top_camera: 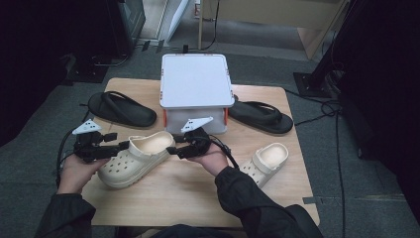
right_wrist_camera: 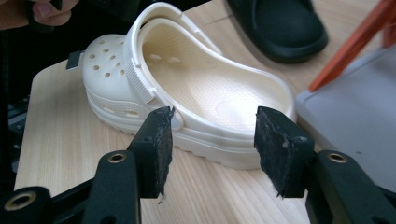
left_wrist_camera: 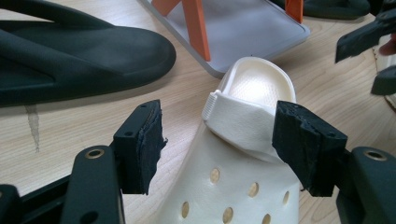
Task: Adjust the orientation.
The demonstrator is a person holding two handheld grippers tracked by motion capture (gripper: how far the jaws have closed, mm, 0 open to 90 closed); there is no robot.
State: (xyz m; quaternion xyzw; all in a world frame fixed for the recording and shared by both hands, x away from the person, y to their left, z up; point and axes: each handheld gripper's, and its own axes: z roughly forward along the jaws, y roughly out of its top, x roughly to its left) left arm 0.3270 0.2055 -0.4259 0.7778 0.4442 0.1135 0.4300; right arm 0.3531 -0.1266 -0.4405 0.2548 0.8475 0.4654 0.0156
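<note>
A cream clog lies on the wooden table, left of centre, with its heel toward the white box. My left gripper is at the clog's toe side. In the left gripper view it stands open, with the clog's folded strap between the pads and a clear gap at the left pad. My right gripper hovers at the clog's heel end. In the right gripper view it is open, and the clog's side wall lies just beyond its pads.
A white lidded box with orange latches stands at the back centre. Black flip-flops lie to its left and right. A second cream clog rests at the right front. The table's near edge is close to the person's sleeves.
</note>
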